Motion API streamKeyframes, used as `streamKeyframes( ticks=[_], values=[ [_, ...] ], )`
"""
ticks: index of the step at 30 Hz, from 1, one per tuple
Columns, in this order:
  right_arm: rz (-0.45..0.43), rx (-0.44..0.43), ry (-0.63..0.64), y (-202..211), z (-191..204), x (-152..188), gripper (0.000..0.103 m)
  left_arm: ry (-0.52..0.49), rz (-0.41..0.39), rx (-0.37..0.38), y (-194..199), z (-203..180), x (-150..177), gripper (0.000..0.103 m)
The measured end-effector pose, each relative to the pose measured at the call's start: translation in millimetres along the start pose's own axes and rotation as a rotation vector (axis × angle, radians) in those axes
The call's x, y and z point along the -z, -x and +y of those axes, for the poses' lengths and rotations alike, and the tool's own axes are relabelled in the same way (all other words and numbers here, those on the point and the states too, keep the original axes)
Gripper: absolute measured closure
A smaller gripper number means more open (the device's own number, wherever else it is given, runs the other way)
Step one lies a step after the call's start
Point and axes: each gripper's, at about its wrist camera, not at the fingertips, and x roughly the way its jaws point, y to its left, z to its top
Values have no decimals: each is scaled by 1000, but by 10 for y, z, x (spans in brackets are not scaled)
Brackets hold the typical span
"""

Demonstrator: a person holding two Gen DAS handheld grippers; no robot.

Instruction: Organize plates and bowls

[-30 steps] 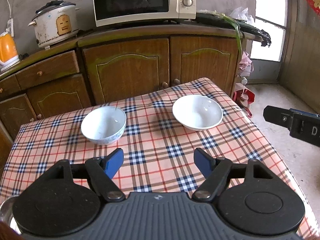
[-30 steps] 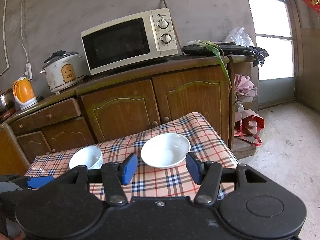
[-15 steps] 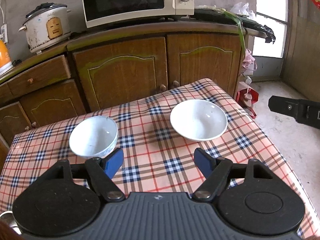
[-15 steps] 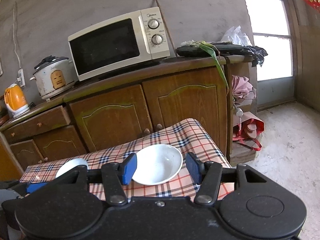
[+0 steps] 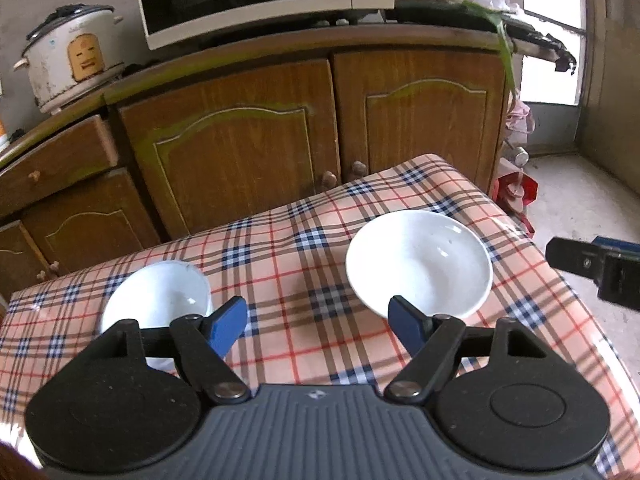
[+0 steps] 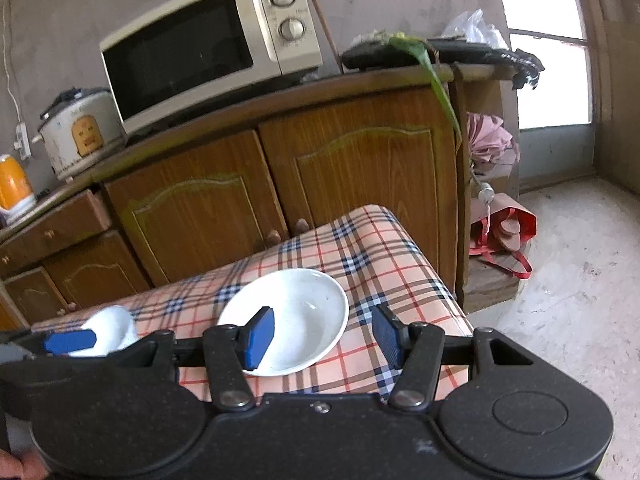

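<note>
two white bowls are set on the plaid tablecloth [image 5: 288,264], well apart. at the left, the deeper bowl [image 5: 160,292] is partly hidden behind the left gripper [image 5: 316,326], whose blue pads are held wide apart with nothing between them. further right, the shallow bowl [image 5: 418,268] is seen near the table's right edge. in the right wrist view, the right gripper [image 6: 324,336] is held over this shallow bowl [image 6: 296,316], its fingers spread, gripping nothing. a microwave [image 6: 208,44] is seen on the wooden cabinet [image 6: 352,168] behind.
</note>
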Motion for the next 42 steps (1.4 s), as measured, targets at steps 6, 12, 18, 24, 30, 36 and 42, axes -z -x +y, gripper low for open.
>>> streamKeyframes(
  ticks=[6,12,18,24,30,36,42],
  values=[
    [43,-14,-7,-437,-43,4,36,29,16,16,-347,8,-75,24],
    [85,-7,-16,-821,-82,33,36,61,55,37,-695,3,-107,25],
    [122,0,-56,-1132,-169,111,36,55,60,58,-928,-61,-139,26],
    [153,-21,-109,-1365,-239,186,36,22,80,60,-1146,-162,-145,43],
    [159,-48,-143,-1498,-248,221,68,45,106,97,-1321,-151,-133,72],
    [149,-52,-142,-1490,-198,268,84,100,95,145,-1303,-102,-118,79],
    [123,-33,-123,-1287,-145,285,84,96,78,154,-1103,-106,-83,81]
  ],
)
